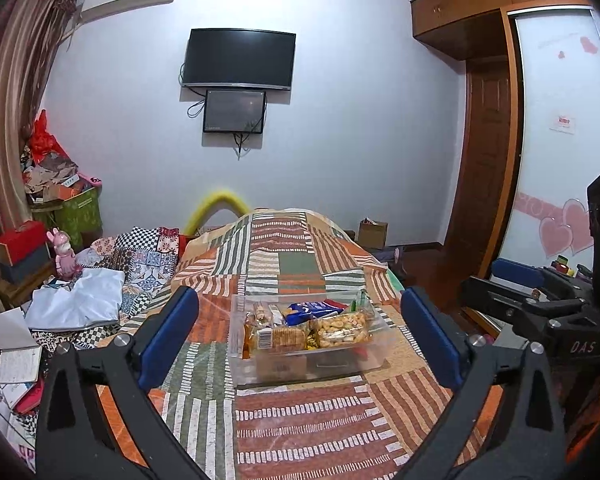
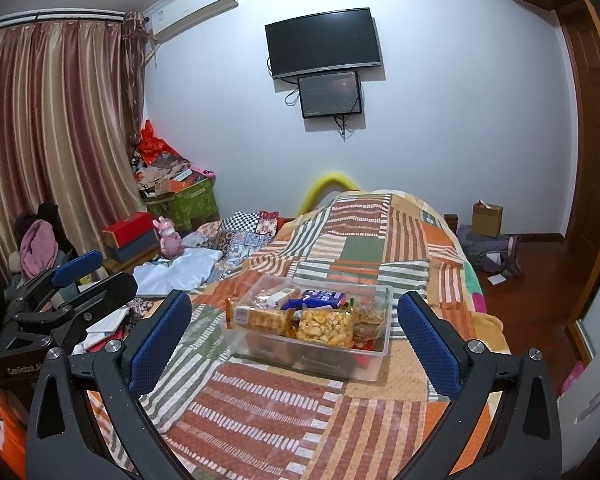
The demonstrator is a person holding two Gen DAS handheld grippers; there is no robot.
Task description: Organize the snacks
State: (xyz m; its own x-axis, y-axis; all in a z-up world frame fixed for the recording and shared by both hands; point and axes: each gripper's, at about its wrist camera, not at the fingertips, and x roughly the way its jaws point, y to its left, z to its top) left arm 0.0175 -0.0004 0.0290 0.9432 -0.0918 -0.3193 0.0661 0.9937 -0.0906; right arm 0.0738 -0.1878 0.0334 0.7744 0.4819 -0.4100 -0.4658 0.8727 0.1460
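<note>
Quilt [image 1: 300, 412] spans the bed; on it sits the clear bin [image 1: 376, 354], snacks [image 1: 342, 330] packed inside, none loose nearby, so sorting looks about finished; left gripper [image 1: 300, 330] and right gripper [image 2: 294, 338] gape wide, both empty.
</note>
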